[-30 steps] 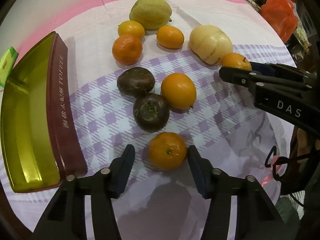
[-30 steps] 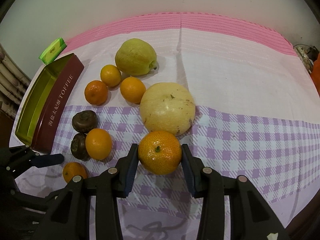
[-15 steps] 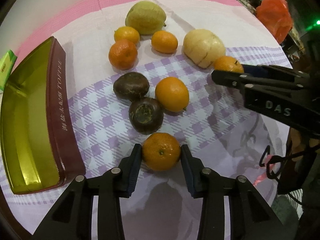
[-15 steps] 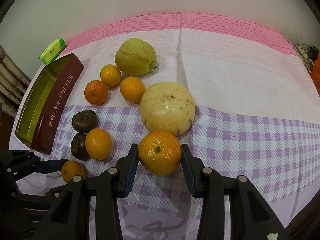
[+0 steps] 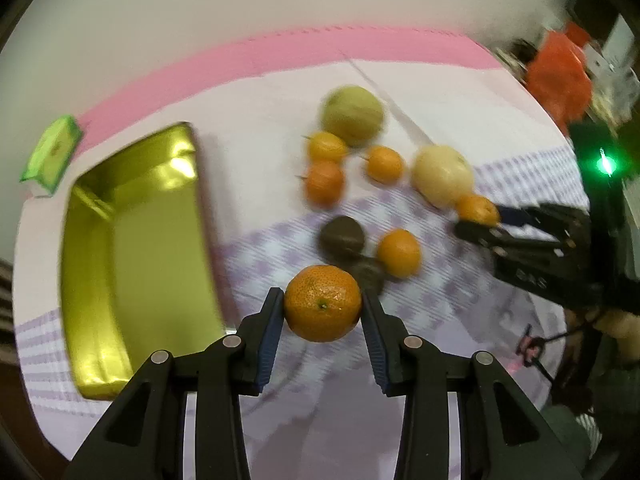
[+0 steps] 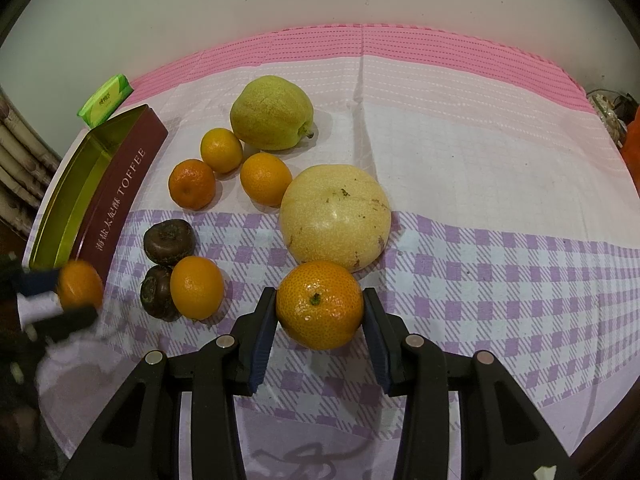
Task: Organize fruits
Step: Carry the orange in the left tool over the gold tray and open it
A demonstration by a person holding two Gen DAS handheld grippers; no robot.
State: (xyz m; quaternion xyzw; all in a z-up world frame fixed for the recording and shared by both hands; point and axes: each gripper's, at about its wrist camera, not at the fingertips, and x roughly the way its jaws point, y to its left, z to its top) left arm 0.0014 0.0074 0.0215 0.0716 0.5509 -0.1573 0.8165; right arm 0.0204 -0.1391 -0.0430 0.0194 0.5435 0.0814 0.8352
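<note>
With a tangerine (image 5: 322, 303) pinched in your left gripper (image 5: 322, 312) and an orange (image 6: 319, 305) clamped in your right gripper (image 6: 319, 312), a glancing hit on the toffee tin's (image 5: 132, 248) near wall could, in my judgement, roll the round fruit free.

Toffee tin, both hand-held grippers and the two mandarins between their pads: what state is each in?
Toffee tin: open, nothing inside.
Left hand-held gripper: shut on a mandarin, lifted off the cloth.
Right hand-held gripper: shut on another mandarin, beside the pale melon.
</note>
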